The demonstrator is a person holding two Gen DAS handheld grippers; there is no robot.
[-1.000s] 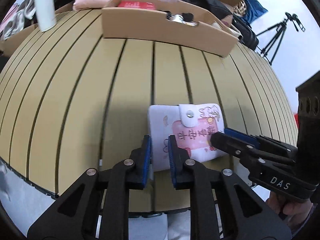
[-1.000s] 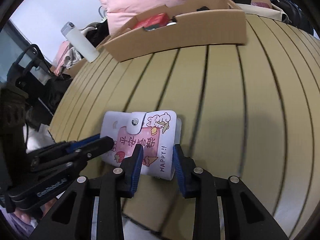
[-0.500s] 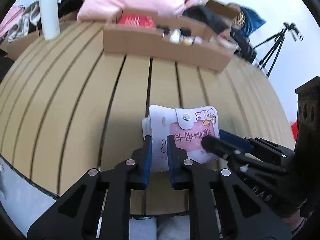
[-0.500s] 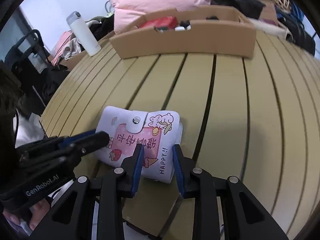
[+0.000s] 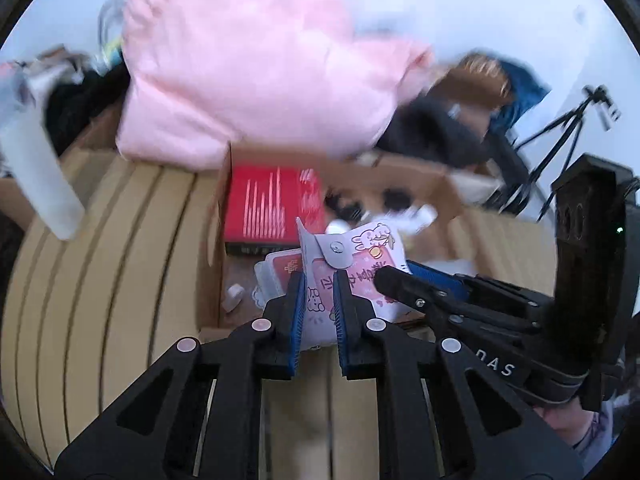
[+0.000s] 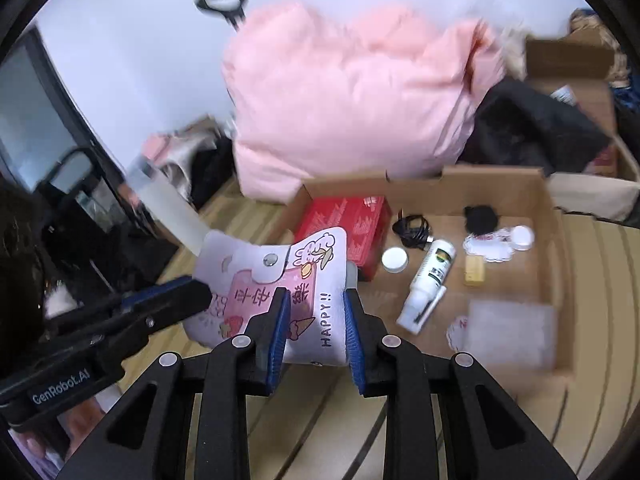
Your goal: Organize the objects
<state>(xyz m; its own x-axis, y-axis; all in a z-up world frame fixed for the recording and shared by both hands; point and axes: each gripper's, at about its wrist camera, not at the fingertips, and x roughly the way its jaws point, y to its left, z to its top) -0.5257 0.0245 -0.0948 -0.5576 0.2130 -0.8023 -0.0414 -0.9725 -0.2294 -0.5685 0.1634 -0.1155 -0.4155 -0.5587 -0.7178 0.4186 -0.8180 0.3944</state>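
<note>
A white and pink card wallet (image 6: 280,284) with a snap button and a rabbit drawing is held in the air by both grippers. My left gripper (image 5: 318,280) is shut on its left edge, and the wallet also shows there (image 5: 360,276). My right gripper (image 6: 314,300) is shut on its lower right part. The wallet hangs above the near left part of an open cardboard box (image 6: 556,248), over a red box (image 6: 348,220) inside it. The left wrist view is blurred.
The cardboard box holds a white bottle (image 6: 428,284), a black cable (image 6: 412,228), a round white lid (image 6: 394,260), a small yellow block (image 6: 474,274) and a flat white packet (image 6: 512,328). A pink coat (image 6: 352,108) lies behind it. A white flask (image 5: 36,176) stands at the left.
Both grippers have lifted the wallet off the slatted table and carried it forward over the cardboard box, whose inside now shows.
</note>
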